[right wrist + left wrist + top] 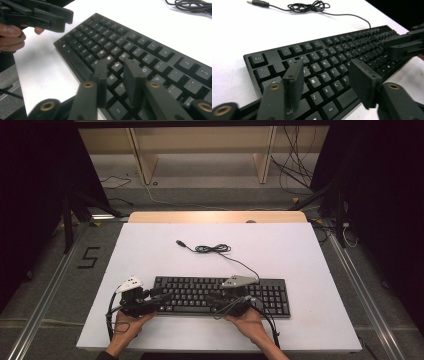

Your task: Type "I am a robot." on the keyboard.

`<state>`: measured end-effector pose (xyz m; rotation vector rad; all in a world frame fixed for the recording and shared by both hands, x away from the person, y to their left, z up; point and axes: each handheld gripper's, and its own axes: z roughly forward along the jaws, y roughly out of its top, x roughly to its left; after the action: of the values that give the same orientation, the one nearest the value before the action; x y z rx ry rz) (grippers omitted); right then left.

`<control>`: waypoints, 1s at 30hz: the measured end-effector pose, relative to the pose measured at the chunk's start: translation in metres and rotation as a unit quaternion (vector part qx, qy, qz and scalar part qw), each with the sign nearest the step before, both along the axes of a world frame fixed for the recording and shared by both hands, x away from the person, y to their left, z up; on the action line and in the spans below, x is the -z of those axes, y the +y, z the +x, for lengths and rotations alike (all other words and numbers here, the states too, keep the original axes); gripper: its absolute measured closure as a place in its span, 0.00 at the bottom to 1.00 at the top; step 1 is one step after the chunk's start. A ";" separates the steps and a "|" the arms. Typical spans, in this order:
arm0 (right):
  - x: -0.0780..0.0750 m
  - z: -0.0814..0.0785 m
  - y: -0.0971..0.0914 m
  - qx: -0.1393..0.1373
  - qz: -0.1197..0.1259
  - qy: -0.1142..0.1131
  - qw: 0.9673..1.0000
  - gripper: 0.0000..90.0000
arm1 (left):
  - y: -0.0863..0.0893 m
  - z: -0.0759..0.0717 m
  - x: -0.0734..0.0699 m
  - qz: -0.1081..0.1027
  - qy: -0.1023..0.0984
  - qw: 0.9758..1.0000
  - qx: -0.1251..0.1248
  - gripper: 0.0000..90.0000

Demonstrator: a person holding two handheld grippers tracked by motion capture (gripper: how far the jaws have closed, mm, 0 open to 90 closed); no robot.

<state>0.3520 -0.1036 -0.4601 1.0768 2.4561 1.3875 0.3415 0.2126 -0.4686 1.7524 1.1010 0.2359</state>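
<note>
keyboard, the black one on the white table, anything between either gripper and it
Nothing visible does. The left gripper hangs open right over the left letter keys of the black full-size keyboard, and the right gripper, jaws narrowly apart, over its middle keys. The black USB cable lies coiled behind the keyboard, clear of both.

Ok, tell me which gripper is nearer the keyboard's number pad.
Right. The right gripper hovers over the letter keys of the keyboard, just left of the number pad. The left gripper hangs over the keyboard's far left end, farthest from the pad.
</note>
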 end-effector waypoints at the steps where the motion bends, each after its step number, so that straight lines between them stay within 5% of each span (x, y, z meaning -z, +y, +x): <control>1: 0.000 0.000 0.001 -0.002 -0.001 0.000 1.000 0.85 | 0.000 -0.001 -0.001 -0.004 -0.002 1.000 0.001 0.48; 12: 0.004 0.005 0.012 -0.013 -0.015 0.010 1.000 0.99 | 0.001 -0.007 -0.005 -0.013 -0.015 1.000 0.006 0.39; 30: 0.013 0.010 0.023 -0.015 -0.038 0.022 0.999 1.00 | -0.002 -0.017 -0.008 -0.008 -0.017 1.000 0.022 0.32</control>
<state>0.3621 -0.0801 -0.4730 1.0699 2.5441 1.2796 0.3246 0.2102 -0.4606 1.7503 1.0355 0.2291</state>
